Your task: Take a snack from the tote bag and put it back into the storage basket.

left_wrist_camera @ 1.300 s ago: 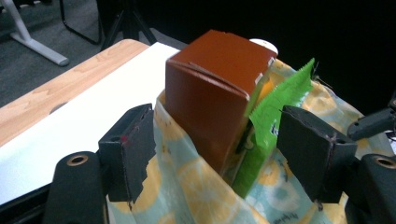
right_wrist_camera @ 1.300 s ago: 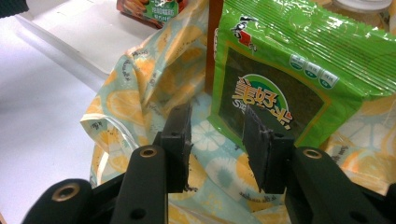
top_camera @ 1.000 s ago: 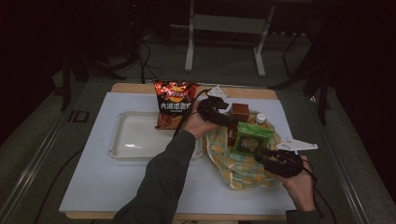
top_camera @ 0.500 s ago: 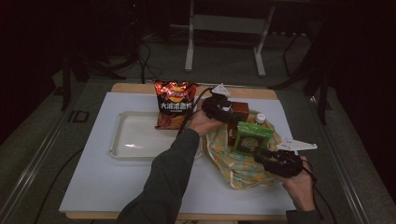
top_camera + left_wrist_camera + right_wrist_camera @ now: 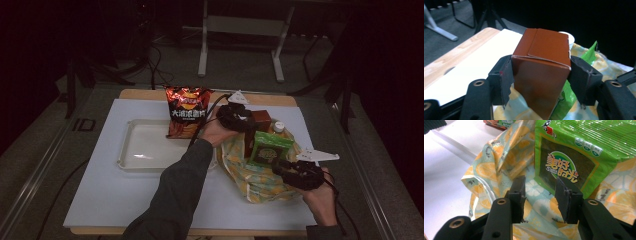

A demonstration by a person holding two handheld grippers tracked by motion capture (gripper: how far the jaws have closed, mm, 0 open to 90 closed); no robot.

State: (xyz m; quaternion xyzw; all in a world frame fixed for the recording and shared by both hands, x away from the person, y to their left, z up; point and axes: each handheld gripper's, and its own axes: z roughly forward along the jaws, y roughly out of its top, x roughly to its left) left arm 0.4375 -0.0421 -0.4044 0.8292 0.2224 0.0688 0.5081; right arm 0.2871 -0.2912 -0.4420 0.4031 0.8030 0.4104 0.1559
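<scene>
Since the earlier high view, the left gripper has shifted right, just right of centre, its jaws just closing onto the brown carton standing in the lemon-print bag. In the left gripper view, both pads press the carton's sides mid-frame. In the right gripper view, the right gripper's jaws stand apart over bag fabric, below the green seaweed packet.

The high view is dim and grainy, with black surroundings; only the white tabletop catches light. Both gripper views are brighter, with glare on the green packet and soft backgrounds.
</scene>
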